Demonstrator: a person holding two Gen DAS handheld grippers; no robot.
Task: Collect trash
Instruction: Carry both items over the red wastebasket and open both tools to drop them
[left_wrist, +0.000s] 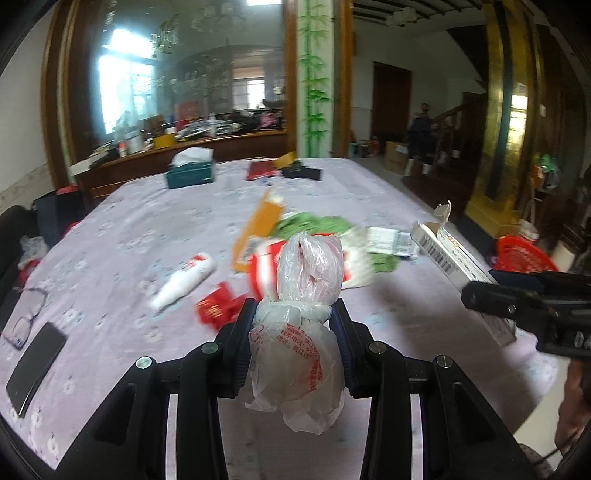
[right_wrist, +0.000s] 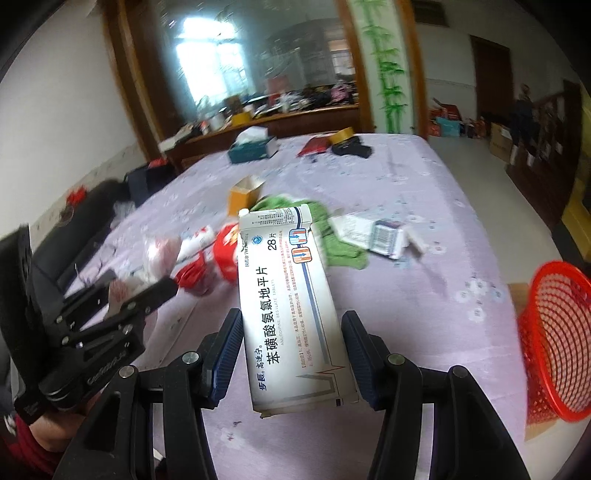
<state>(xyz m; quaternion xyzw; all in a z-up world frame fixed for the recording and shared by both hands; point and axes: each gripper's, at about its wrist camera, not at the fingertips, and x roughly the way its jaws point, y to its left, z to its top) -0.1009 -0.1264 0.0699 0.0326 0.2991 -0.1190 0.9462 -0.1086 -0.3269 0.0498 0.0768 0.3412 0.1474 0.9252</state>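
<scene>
My left gripper (left_wrist: 293, 314) is shut on a knotted clear plastic bag (left_wrist: 299, 354) with red print, lifted above the lilac tablecloth (left_wrist: 129, 236). My right gripper (right_wrist: 293, 325) is shut on a white medicine box (right_wrist: 291, 314) with blue print; the same medicine box (left_wrist: 454, 258) shows at the right of the left wrist view. More trash lies mid-table: an orange carton (left_wrist: 258, 225), a white tube (left_wrist: 184, 282), red wrappers (left_wrist: 216, 308), a green cloth (right_wrist: 332, 236) and a small barcode box (right_wrist: 388, 238). A red mesh basket (right_wrist: 557, 339) stands past the table's right edge.
A phone (left_wrist: 33, 373) and glasses (left_wrist: 26, 317) lie at the near left. A teal tissue box (left_wrist: 190, 171), a red booklet (left_wrist: 262, 170) and a black pouch (left_wrist: 303, 171) sit at the far end. A cluttered wooden sideboard (left_wrist: 184, 147) stands behind. A person's hand (right_wrist: 51, 432) holds the left gripper.
</scene>
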